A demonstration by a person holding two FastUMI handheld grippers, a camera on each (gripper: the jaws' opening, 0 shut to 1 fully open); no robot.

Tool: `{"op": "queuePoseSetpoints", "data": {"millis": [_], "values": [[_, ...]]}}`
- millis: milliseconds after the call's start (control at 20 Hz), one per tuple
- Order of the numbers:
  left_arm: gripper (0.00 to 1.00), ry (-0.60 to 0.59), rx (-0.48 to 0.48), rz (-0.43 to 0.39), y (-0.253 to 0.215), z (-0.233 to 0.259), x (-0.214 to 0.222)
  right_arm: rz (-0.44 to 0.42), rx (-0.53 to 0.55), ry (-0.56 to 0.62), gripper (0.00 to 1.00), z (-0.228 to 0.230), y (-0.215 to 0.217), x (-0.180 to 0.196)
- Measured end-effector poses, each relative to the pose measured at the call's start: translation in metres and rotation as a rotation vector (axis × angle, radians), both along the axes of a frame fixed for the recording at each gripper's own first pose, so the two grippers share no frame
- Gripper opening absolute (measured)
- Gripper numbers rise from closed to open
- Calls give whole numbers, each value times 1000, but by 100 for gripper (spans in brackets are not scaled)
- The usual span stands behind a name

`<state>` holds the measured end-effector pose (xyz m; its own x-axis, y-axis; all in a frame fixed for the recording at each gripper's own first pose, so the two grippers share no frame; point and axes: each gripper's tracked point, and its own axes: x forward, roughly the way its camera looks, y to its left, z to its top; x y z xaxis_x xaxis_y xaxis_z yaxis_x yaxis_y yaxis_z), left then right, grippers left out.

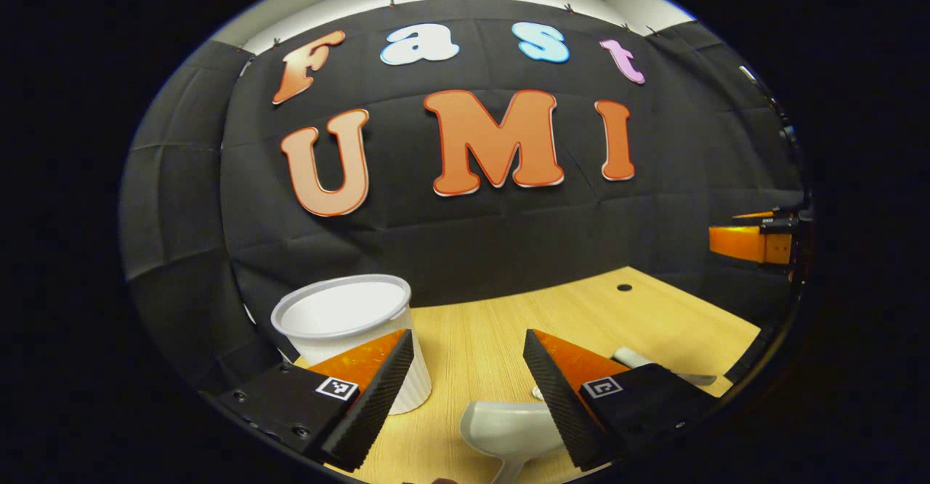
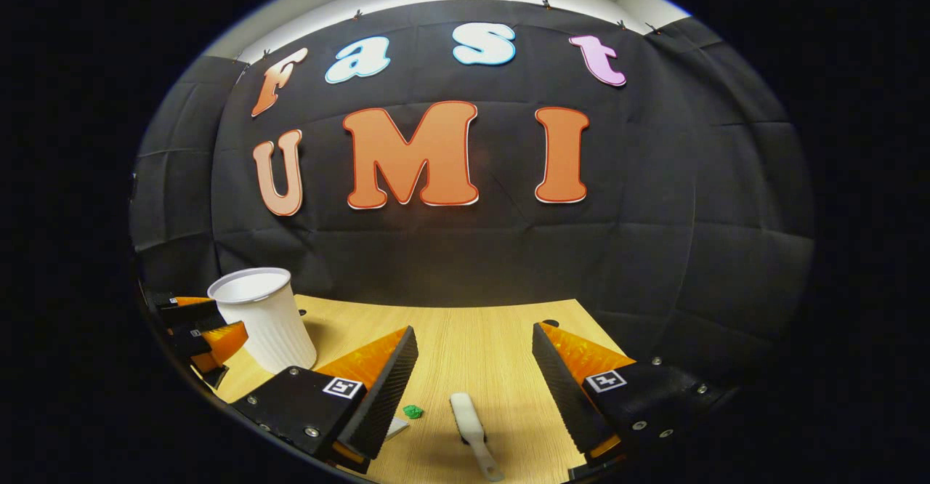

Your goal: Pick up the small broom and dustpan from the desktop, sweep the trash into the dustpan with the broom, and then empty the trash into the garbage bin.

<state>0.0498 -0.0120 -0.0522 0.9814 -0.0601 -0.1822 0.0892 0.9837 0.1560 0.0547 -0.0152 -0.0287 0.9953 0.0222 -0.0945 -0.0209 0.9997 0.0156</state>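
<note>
Wooden desktop (image 2: 465, 339) under black cloth booth wall; both grippers hover with jaws wide, holding nothing.

Left gripper (image 1: 468, 389): white dustpan (image 1: 508, 429) lies on the wood at 6 o'clock, just between and below the fingertips, its handle running off toward the camera; white ribbed garbage bin (image 1: 349, 317) stands upright at 10 o'clock, behind the near finger. Right gripper (image 2: 472, 389): small broom (image 2: 468, 422) lies flat at 6 o'clock between the fingers, untouched; green trash scrap (image 2: 413, 411) sits just beside it at 9 o'clock. Bin at 10 o'clock, left gripper past it at the edge.
</note>
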Motion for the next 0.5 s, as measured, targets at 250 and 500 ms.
{"op": "queuePoseSetpoints", "data": {"millis": [250,500], "values": [[96,351,62,-134,-7,-75,-30,14,43,59,95,-24,-11,2],[97,922,25,-170,-9,-167,-102,62,75,162,95,-54,-18,2]]}}
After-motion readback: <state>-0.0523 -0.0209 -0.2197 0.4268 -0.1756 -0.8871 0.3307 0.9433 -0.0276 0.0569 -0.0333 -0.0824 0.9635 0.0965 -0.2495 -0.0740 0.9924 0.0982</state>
